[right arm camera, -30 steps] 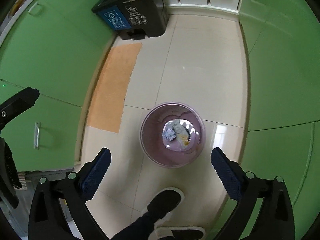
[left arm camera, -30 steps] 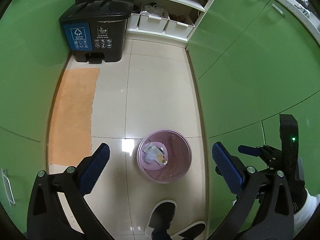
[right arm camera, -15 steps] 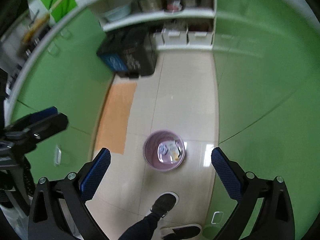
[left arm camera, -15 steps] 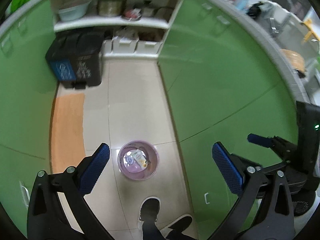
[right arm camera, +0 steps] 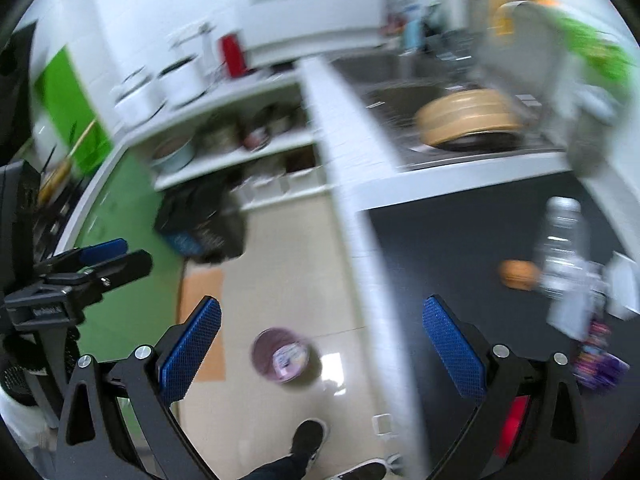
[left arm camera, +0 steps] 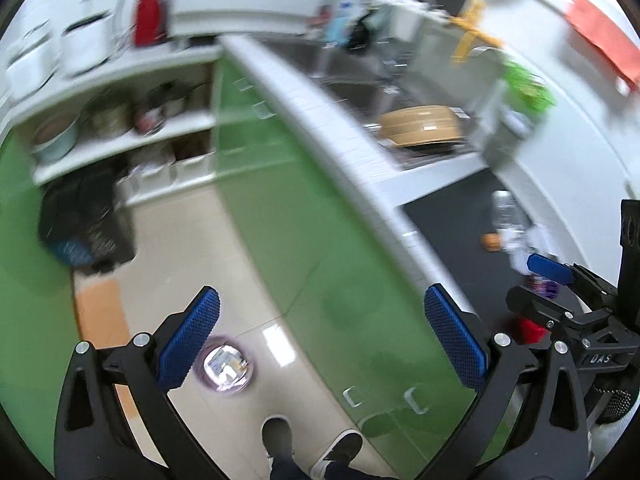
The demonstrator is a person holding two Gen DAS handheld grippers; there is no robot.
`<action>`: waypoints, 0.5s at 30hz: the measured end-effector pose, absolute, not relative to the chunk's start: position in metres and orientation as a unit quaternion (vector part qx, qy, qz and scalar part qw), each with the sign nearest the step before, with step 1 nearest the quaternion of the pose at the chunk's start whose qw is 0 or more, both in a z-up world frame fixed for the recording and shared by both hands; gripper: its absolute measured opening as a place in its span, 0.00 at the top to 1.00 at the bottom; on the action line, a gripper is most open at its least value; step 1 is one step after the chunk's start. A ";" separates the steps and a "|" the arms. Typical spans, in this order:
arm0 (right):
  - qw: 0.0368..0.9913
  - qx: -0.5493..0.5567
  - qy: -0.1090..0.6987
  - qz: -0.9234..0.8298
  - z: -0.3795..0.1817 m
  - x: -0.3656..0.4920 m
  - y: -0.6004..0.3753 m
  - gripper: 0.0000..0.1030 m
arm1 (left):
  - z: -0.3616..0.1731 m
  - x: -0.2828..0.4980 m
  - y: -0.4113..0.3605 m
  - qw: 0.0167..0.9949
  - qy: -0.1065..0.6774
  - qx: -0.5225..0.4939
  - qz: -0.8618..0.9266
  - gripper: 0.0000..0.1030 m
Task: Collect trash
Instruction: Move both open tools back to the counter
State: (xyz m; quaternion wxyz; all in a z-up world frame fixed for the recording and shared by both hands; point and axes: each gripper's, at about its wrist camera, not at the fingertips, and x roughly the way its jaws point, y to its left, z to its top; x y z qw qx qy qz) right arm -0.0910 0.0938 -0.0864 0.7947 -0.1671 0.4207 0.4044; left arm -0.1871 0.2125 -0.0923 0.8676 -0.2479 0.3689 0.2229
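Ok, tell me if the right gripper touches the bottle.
Apart. The right wrist view shows the open right gripper with dark counter between its finger and the bottle.

Green cabinets (left arm camera: 280, 216), beige tiled floor (left arm camera: 192, 248), white open shelves (left arm camera: 120, 140), dark countertop (right arm camera: 452, 248)

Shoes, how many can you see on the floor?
2. One black shoe stands on the tiles just below the pink bin; the other shoe is beside it, nearer the green cabinets, partly cut off at the picture's bottom edge.
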 end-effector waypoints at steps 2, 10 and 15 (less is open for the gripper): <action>0.817 -0.148 0.415 0.371 -0.069 -0.078 0.060 0.06 | -0.075 -0.163 0.198 0.879 0.368 -0.230 0.198 0.03; 0.873 -0.098 0.402 0.257 -0.039 -0.040 -0.065 0.06 | -0.035 -0.078 0.121 0.908 0.375 -0.164 0.091 0.03; 0.878 -0.089 0.419 0.215 -0.052 -0.021 -0.116 0.06 | -0.040 -0.036 0.067 0.908 0.395 -0.128 0.046 0.03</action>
